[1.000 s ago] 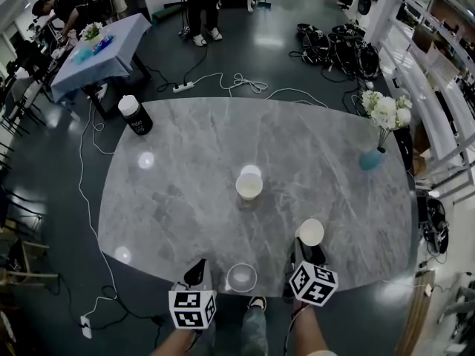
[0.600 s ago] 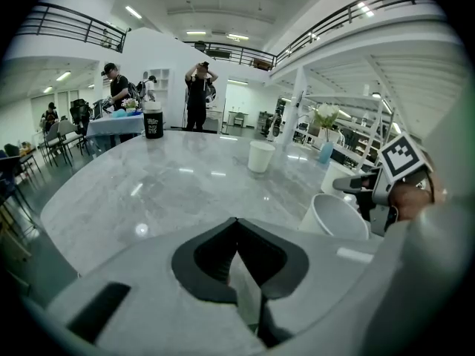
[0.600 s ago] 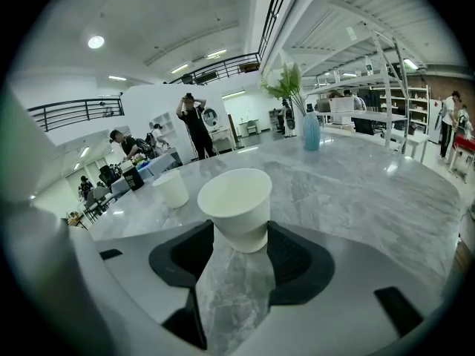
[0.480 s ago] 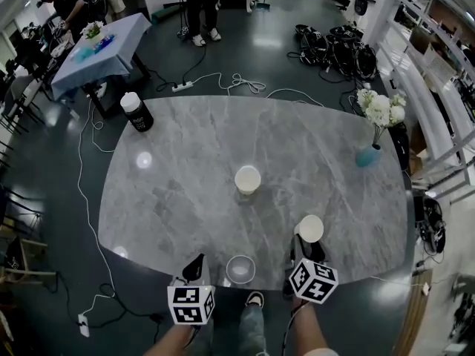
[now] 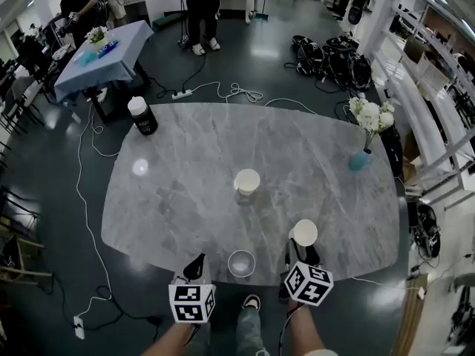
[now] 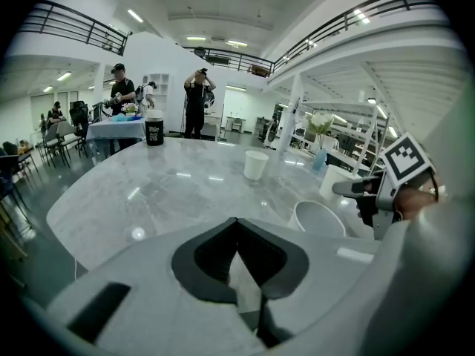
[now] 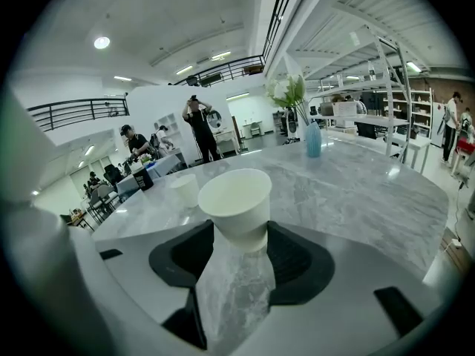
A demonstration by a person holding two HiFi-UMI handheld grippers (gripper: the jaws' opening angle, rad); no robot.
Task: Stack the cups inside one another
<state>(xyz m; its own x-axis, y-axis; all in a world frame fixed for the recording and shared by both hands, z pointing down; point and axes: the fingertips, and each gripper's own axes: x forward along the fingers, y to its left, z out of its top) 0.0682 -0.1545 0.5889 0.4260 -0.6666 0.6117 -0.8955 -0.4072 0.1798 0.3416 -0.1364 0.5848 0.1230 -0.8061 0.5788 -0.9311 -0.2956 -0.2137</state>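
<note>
A grey marble-patterned counter [image 5: 185, 191] with rounded corners fills the middle of the head view, on a dark glossy floor [image 5: 44, 199] strewn with white cables.

At the counter's near edge are the 2 tools, each topped by a marker cube. The left hand-held gripper [image 5: 197, 262] [image 6: 237, 225] sits just off the near edge. Its 2 jaws are pressed together at the tips with nothing between them. The right hand-held gripper [image 5: 303, 249] [image 7: 239, 237] reaches over the near right part of the counter. Its 2 jaws are clamped on the lower wall of the held white paper cup [image 5: 303, 233] [image 7: 236, 199], which stands mouth up, about upright. No view shows whether its base touches the counter.

A black cylindrical canister with a white lid [image 5: 141, 115] stands at the far left corner. A small teal vase [image 5: 359, 159] holding white flowers [image 5: 371, 113] stands at the right edge, well apart from the cups.

Of the other 2 cups, the middle white paper cup [image 5: 246, 182] [image 7: 184, 188] stands alone, mouth up, near the counter's centre. The near-edge white paper cup [image 5: 241, 262] [image 6: 319, 217] stands mouth up at the near rim, between the 2 tools. None of the 3 cups is nested in another.
</note>
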